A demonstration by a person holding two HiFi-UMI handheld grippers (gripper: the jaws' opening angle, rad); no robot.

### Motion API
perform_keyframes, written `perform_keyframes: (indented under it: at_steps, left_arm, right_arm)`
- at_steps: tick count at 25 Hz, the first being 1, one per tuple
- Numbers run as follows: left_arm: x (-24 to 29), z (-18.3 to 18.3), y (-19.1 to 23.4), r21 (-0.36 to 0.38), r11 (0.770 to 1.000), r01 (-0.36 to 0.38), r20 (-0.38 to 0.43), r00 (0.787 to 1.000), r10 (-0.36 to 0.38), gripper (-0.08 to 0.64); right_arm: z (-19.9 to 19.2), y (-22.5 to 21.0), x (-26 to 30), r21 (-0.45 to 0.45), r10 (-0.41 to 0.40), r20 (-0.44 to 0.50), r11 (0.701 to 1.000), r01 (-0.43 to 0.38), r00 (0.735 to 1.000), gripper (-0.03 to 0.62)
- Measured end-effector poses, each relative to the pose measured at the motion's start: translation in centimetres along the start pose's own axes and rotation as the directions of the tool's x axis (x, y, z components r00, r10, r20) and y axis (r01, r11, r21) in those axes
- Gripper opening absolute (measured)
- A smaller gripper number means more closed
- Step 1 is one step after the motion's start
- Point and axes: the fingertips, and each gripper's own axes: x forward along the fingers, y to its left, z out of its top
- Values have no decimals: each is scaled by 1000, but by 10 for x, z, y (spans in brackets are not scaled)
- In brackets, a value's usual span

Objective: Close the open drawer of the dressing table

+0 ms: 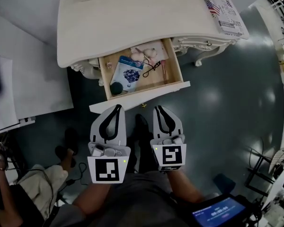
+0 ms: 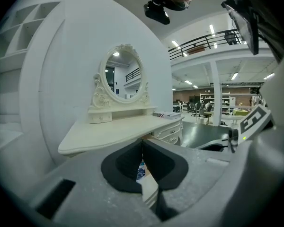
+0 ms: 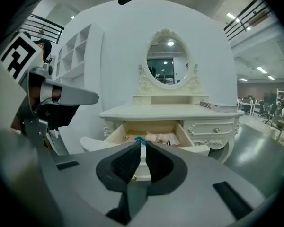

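Observation:
The cream dressing table (image 1: 132, 18) stands in front of me with its middle drawer (image 1: 139, 97) pulled out. Inside lie a blue packet (image 1: 126, 73), a dark round object (image 1: 116, 88) and pale pink items (image 1: 146, 54). My left gripper (image 1: 117, 108) hangs just short of the drawer front's left part, jaws together and empty. Level with it, my right gripper (image 1: 159, 109) is also shut, a little short of the front's right part. The right gripper view looks over that gripper (image 3: 143, 145) into the drawer (image 3: 149, 130). In the left gripper view that gripper (image 2: 142, 143) points past the table's left corner.
A magazine (image 1: 225, 12) lies on the table top's right end, and an oval mirror (image 3: 168, 64) stands at the back. A white panel (image 1: 19, 89) flanks the table's left. A person sits on the floor at lower left (image 1: 33, 183). A tablet screen (image 1: 217, 214) glows at lower right.

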Motion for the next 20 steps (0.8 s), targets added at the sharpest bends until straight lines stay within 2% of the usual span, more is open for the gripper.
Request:
perform_keyframes:
  at_steps: [3, 11, 20]
  left_arm:
    - [9, -14, 1, -19, 1000, -10, -33, 999, 9, 15]
    - [28, -48, 13, -43, 998, -42, -94, 995, 38, 15]
    - [37, -59, 17, -53, 997, -61, -115, 992, 55, 15]
  right_arm:
    - [-19, -2, 13, 32, 9, -32, 999, -8, 999, 17]
    - [-59, -5, 49, 48, 39, -98, 998, -34, 994, 17]
    - [-80, -10, 68, 54, 52, -152, 998, -44, 987, 17]
